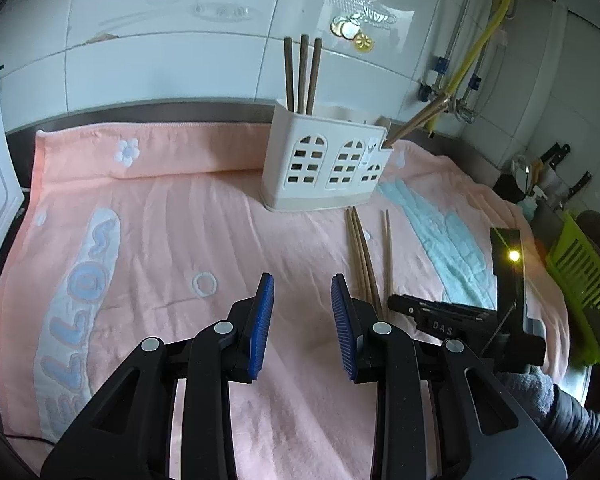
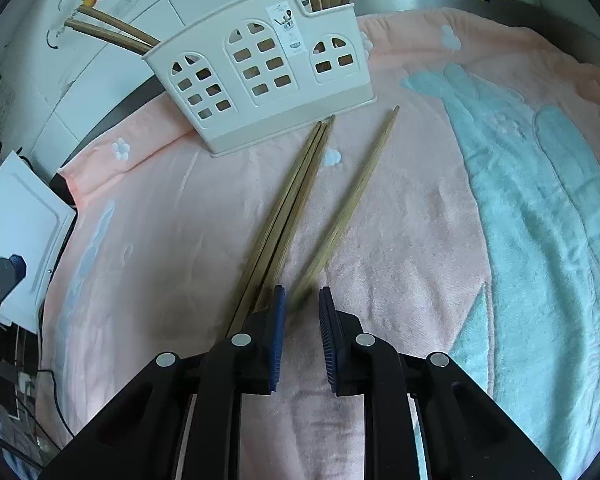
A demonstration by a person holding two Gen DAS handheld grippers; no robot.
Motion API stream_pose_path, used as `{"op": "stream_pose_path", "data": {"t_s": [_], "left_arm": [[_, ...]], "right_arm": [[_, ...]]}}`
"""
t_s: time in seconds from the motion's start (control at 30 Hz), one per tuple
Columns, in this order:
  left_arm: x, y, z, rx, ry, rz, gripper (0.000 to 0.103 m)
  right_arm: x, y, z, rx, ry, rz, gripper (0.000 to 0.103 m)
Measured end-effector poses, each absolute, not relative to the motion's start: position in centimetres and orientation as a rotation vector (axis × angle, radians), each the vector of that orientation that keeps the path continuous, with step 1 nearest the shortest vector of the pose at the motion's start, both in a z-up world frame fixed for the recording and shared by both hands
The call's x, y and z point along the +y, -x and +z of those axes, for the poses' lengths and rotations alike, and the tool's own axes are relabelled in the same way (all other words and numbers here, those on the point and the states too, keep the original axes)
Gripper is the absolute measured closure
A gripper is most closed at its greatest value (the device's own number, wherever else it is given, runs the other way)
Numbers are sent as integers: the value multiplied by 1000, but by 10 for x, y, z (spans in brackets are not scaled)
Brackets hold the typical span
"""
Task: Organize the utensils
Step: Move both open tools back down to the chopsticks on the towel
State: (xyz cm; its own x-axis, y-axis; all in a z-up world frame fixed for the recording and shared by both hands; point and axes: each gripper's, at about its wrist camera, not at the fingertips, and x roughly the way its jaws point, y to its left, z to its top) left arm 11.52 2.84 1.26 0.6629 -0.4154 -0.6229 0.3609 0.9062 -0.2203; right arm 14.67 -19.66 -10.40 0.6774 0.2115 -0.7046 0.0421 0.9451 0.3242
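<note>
Left wrist view: left tongs (image 1: 302, 286) stand parted and empty above the pink towel (image 1: 160, 240); the white utensil holder (image 1: 324, 162) stands beyond, holding upright chopsticks (image 1: 302, 74).

Right wrist view: right tongs (image 2: 302, 300) stand narrow, straddling the near end of a single chopstick (image 2: 352, 196) without a visible grip; three bundled chopsticks (image 2: 288, 208) lie just beside it.

Left gripper (image 1: 302, 294): angled down over the towel (image 1: 180, 240), jaws apart, nothing between them. Right gripper (image 2: 302, 306): angled down at the towel, jaws narrowly apart, straddling the single chopstick's (image 2: 348, 204) near end.
</note>
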Motion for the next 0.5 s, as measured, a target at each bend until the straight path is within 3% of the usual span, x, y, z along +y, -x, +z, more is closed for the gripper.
{"op": "stream_pose_path", "data": {"t_s": [0.3, 0.5], "left_arm": [[21, -125, -7, 775, 76, -445, 73], [18, -127, -14, 789, 81, -446, 73]], "right_arm": [[-179, -149, -97, 838, -180, 5, 92], [-171, -156, -102, 875, -151, -17, 89]]}}
